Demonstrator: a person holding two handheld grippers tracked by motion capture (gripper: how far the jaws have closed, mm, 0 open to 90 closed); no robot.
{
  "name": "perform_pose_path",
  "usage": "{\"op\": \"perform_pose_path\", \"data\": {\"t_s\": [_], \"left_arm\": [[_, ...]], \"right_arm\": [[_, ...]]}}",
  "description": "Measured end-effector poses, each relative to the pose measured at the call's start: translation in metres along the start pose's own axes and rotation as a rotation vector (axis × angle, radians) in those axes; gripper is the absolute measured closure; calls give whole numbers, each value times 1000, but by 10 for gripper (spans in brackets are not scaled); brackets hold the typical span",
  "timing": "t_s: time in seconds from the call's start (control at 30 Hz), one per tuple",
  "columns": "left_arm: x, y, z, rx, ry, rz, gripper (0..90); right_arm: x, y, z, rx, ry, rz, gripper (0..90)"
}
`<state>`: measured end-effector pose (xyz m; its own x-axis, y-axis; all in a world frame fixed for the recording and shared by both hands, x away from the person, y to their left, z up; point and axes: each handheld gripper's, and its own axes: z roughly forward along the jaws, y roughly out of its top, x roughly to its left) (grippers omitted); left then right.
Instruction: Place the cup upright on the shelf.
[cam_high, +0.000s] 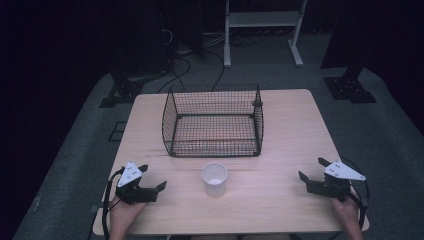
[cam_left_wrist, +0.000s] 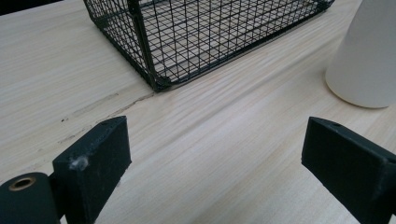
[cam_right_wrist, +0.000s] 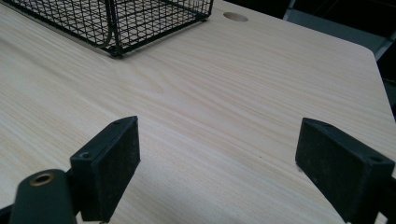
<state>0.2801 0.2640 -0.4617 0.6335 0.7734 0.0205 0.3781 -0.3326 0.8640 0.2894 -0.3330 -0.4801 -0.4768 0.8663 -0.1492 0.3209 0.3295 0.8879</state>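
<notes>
a white paper cup (cam_high: 214, 179) stands upright near the front middle of the bench (cam_high: 290, 130), mouth up, just in front of an empty black wire basket (cam_high: 213, 121). from my left gripper (cam_high: 148, 186) the cup lies at about three o'clock; from my right gripper (cam_high: 311, 176), nine o'clock. the left looks nearer. both sets of jaws are spread wide and hold nothing. the bench is pale wood; the room around it is dark.

a black wire basket (cam_high: 212, 120) sits on the wooden table (cam_high: 290, 130). a white cup (cam_high: 214, 179) stands just before it, between two gaping grippers.
</notes>
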Motion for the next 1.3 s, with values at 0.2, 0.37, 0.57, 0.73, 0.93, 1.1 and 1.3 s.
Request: {"op": "perform_pose_path", "data": {"t_s": [0.2, 0.37, 0.57, 0.73, 0.93, 1.1, 1.3], "left_arm": [[-2, 1, 0, -5, -4, 13, 73], [-4, 3, -1, -13, -19, 23, 73], [-9, 9, 0, -5, -54, 33, 67], [-16, 16, 3, 9, -83, 57, 44], [-25, 27, 4, 11, -131, 85, 30], [-29, 37, 2, 11, -143, 111, 29], [-36, 48, 0, 10, -175, 148, 28]], "right_arm": [[0, 0, 0, 1, -2, 1, 131], [0, 0, 0, 3, -6, 5, 131], [0, 0, 0, 7, -12, 5, 131], [-1, 0, 1, 6, -11, 13, 131], [-1, 0, 1, 7, -13, 12, 131], [-1, 0, 1, 11, -14, 12, 131], [-1, 0, 1, 11, -15, 9, 131]]}}
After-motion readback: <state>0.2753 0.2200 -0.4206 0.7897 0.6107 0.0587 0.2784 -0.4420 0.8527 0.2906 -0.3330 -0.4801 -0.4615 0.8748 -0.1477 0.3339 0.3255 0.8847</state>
